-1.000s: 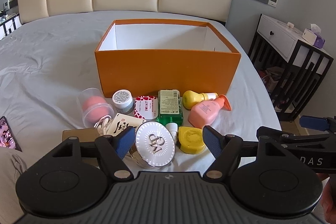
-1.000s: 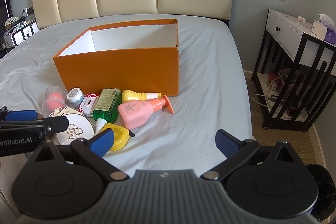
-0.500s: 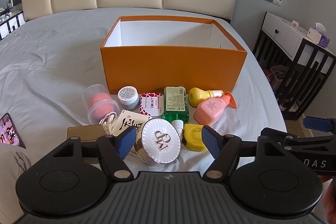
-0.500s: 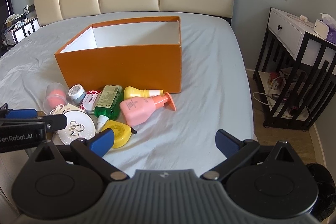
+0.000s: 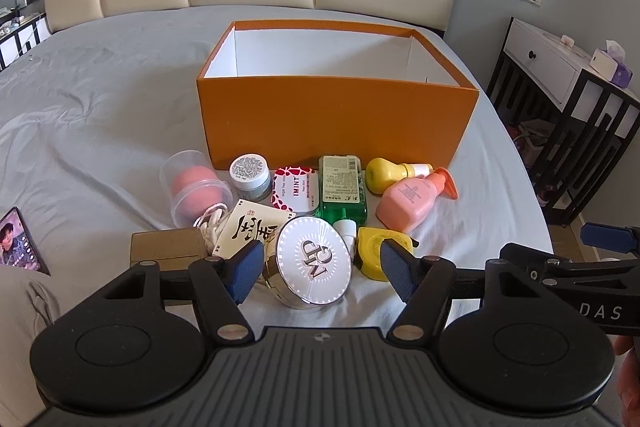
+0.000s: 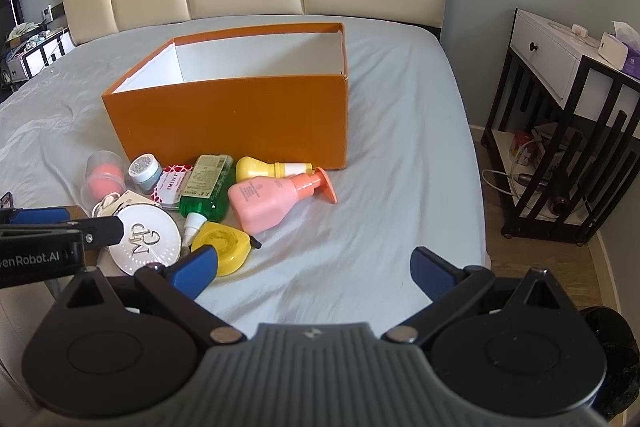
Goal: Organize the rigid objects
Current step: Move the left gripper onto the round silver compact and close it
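Note:
An open orange box [image 5: 336, 115] [image 6: 240, 115] stands on the bed, and nothing shows inside it. In front of it lie a silver round compact [image 5: 314, 263] [image 6: 146, 239], a yellow tape measure [image 5: 374, 251], a green bottle [image 5: 342, 187], a pink pump bottle [image 5: 408, 199], a yellow bottle [image 5: 384, 173], a red-and-white mint tin [image 5: 294, 187] and a small jar [image 5: 250, 175]. My left gripper [image 5: 320, 271] straddles the compact. Its jaws are closing, and the right pad is still apart from the compact. My right gripper [image 6: 314, 267] is open over bare sheet, right of the tape measure [image 6: 222, 247].
A clear case with a pink sponge [image 5: 196, 187], a calligraphy card [image 5: 252, 227] and a flat brown box [image 5: 168, 247] lie left of the compact. A phone [image 5: 18, 239] lies at the far left. A black-framed nightstand [image 6: 560, 75] stands beyond the bed's right edge.
The left gripper's jaws have drawn in a little around the silver compact. The right gripper and the objects have stayed where they were.

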`<action>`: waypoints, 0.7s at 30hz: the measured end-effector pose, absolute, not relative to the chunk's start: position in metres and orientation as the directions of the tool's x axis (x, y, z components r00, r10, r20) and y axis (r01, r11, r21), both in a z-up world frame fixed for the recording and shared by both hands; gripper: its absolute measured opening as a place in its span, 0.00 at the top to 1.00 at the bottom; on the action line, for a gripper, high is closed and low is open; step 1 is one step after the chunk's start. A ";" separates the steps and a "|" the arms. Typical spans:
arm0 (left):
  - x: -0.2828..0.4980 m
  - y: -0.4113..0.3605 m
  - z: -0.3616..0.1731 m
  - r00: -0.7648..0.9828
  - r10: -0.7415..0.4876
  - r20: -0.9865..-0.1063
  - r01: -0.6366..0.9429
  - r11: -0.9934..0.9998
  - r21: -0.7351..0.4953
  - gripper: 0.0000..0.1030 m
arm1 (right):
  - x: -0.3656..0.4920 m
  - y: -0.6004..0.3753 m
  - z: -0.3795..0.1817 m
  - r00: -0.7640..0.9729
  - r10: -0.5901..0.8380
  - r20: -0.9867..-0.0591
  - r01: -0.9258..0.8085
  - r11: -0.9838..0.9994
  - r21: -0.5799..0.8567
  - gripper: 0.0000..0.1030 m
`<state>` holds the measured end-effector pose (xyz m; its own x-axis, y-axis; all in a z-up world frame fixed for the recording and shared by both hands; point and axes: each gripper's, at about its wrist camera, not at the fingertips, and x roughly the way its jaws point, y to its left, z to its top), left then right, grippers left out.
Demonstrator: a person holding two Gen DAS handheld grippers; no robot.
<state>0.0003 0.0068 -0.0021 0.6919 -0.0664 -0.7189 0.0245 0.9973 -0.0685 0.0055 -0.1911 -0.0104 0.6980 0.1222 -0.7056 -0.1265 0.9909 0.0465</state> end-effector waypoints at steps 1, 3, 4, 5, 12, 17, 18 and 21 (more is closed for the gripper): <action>0.001 0.008 -0.003 0.686 -0.068 -0.725 0.024 0.997 -0.072 0.28 | 0.006 -0.191 -0.011 0.700 0.118 -0.704 -0.123 0.991 0.044 0.02; 0.002 0.011 -0.006 0.674 -0.070 -0.736 0.019 0.997 -0.077 0.30 | 0.005 -0.190 -0.012 0.707 0.122 -0.697 -0.126 0.991 0.046 0.02; 0.002 0.013 -0.007 0.667 -0.070 -0.742 0.016 0.997 -0.079 0.31 | 0.005 -0.189 -0.013 0.707 0.127 -0.696 -0.132 0.990 0.047 0.02; 0.003 0.016 -0.009 0.660 -0.064 -0.748 0.009 0.997 -0.078 0.31 | 0.006 -0.187 -0.013 0.705 0.133 -0.696 -0.139 0.989 0.049 0.03; 0.006 0.037 -0.016 0.615 -0.075 -0.785 -0.029 0.993 -0.118 0.37 | 0.016 -0.169 -0.026 0.656 0.203 -0.727 -0.218 0.973 0.074 0.17; 0.016 0.048 -0.022 0.586 -0.144 -0.798 -0.051 0.975 -0.214 0.37 | 0.027 -0.156 -0.039 0.606 0.232 -0.761 -0.258 0.962 0.087 0.37; 0.018 0.048 -0.025 0.578 -0.142 -0.804 -0.058 0.975 -0.214 0.36 | 0.030 -0.154 -0.042 0.595 0.237 -0.768 -0.265 0.960 0.091 0.42; 0.028 0.049 -0.032 0.560 -0.159 -0.813 -0.085 0.965 -0.247 0.30 | 0.036 -0.147 -0.048 0.569 0.251 -0.783 -0.284 0.954 0.099 0.46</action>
<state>0.0280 0.0494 -0.0324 0.5595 -0.1588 -0.8135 -0.0851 0.9653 -0.2470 0.0363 -0.1473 -0.0484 0.5693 0.2509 -0.7829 -0.2845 0.9536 0.0987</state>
